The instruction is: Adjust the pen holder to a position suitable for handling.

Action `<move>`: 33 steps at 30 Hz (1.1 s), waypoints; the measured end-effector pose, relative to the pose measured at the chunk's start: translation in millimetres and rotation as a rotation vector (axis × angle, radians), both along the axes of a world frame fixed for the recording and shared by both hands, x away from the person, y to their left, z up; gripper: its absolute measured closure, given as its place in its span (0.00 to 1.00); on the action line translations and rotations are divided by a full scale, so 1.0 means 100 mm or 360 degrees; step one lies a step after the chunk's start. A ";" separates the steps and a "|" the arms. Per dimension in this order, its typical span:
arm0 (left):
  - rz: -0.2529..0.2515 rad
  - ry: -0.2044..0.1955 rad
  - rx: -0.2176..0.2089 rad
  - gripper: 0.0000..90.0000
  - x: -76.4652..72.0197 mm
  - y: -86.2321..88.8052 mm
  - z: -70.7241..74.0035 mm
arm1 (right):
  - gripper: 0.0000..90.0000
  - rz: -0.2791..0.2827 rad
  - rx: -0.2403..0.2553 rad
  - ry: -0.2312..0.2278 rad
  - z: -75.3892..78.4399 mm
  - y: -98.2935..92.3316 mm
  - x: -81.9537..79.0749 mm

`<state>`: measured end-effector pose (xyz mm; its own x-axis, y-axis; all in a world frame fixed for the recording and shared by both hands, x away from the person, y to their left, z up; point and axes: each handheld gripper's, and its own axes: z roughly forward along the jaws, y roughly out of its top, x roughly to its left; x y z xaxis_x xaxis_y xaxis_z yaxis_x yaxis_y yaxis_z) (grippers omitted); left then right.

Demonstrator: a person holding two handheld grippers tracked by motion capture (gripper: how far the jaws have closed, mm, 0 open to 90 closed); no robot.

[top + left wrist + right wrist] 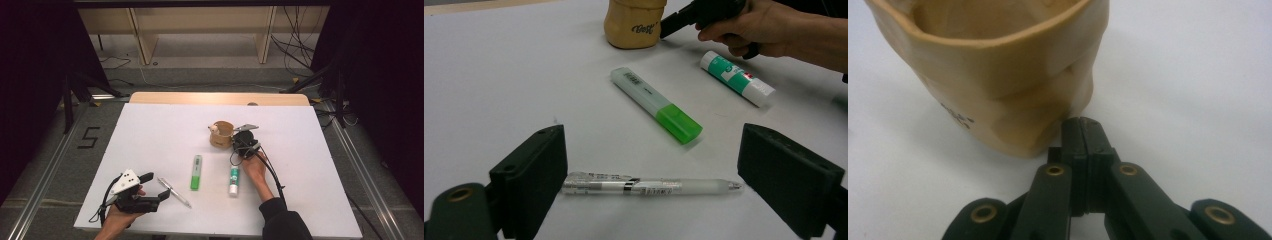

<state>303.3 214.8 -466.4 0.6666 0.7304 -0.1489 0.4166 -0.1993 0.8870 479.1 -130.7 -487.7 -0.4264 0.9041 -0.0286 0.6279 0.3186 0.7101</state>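
A tan cup stands upright near the middle of the white table. My right gripper is shut with nothing in it, its tips right at the cup's lower wall. A green-capped highlighter and a white-and-green glue stick lie in front of the cup. A clear pen lies between the wide-apart jaws of my open left gripper, touching neither pad.
The table's near edge runs just below my left hand. Wooden shelving and cables stand on the floor beyond the far edge. Dark curtains flank both sides.
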 end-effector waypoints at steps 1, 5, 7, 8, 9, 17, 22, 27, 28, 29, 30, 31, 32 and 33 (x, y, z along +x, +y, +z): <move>0.0002 0.0000 -0.0003 0.14 0.00 0.00 0.00 | 1.00 0.0006 -0.0004 0.0001 0.00 0.01 0.01; 0.0002 0.0000 -0.0003 0.14 0.00 0.00 0.00 | 1.00 0.0020 -0.0011 0.0003 0.00 0.08 0.02; 0.0001 0.0000 -0.0003 0.14 0.00 0.00 0.00 | 1.00 0.0026 -0.0009 0.0005 0.00 0.10 0.03; 0.0001 0.0000 -0.0003 0.14 0.00 0.00 0.00 | 1.00 0.0032 -0.0012 0.0008 0.01 0.13 0.04; 0.0001 -0.0001 -0.0004 0.14 0.00 0.00 0.00 | 1.00 0.0037 -0.0019 0.0007 0.01 0.14 0.04; -0.0001 0.0000 -0.0003 0.14 0.00 0.00 0.00 | 1.00 0.0040 -0.0017 0.0000 0.00 0.17 0.06; 0.0000 0.0001 -0.0003 0.14 0.00 0.00 0.00 | 1.00 0.0050 0.0002 -0.0015 0.04 0.14 0.05; 0.0003 0.0003 -0.0003 0.14 0.00 0.01 0.00 | 0.95 0.0050 0.0006 -0.0034 0.12 0.04 0.00; 0.0004 0.0001 -0.0001 0.14 0.00 0.01 0.00 | 0.89 0.0039 0.0008 -0.0054 0.17 -0.05 -0.04; 0.0005 0.0002 0.0001 0.14 0.00 0.01 0.00 | 0.89 0.0039 0.0008 -0.0054 0.17 -0.05 -0.04; 0.0008 0.0004 0.0005 0.14 0.00 0.00 -0.01 | 0.85 0.0034 0.0025 -0.0070 0.21 -0.09 -0.05; 0.0009 0.0004 0.0008 0.14 0.00 0.00 -0.01 | 0.83 0.0041 0.0047 -0.0081 0.24 -0.13 -0.08; 0.0008 0.0003 0.0009 0.14 0.00 0.00 -0.01 | 0.74 0.0038 0.0092 -0.0126 0.31 -0.18 -0.14; 0.0008 0.0002 0.0011 0.14 0.00 0.00 -0.01 | 0.74 0.0038 0.0092 -0.0126 0.31 -0.18 -0.14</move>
<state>303.4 214.5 -467.1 0.6628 0.7347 -0.1447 0.4184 -0.2031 0.8853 465.3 -148.6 -456.4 -0.4463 0.8948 -0.0113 0.5616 0.2899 0.7750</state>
